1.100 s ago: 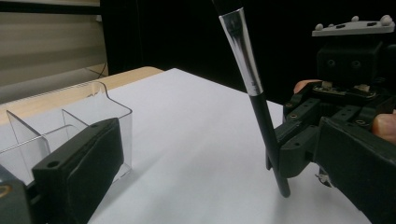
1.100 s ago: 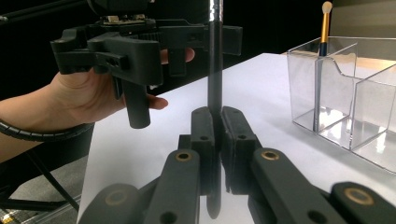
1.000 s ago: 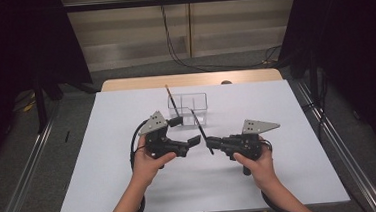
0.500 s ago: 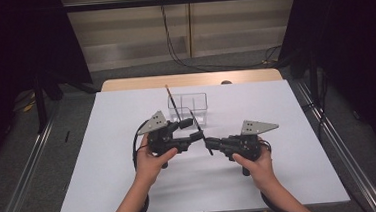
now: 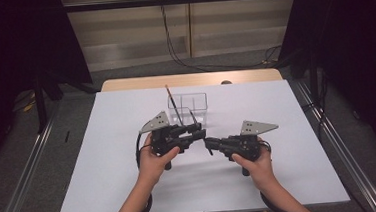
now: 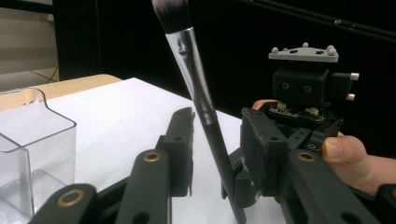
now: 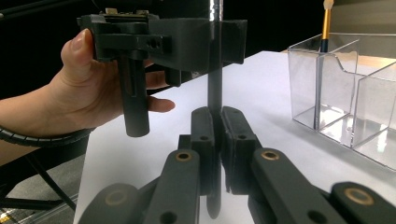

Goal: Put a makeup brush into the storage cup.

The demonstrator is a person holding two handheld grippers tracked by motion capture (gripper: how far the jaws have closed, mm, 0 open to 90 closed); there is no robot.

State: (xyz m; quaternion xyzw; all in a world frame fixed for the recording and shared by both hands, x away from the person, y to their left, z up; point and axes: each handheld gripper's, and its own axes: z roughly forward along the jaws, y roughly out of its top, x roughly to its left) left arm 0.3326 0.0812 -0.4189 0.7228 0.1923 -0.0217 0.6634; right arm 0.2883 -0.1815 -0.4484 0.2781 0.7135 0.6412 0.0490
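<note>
The makeup brush [image 6: 198,88] is held nearly upright, bristles up, over the table's [image 5: 104,157] middle; its handle is clamped by the right gripper [image 7: 215,130], while the left gripper's [image 6: 215,140] jaws have just been closing around it.

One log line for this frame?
right gripper: shut on brush | left gripper: closing around brush, not yet gripping | organizer: behind
</note>
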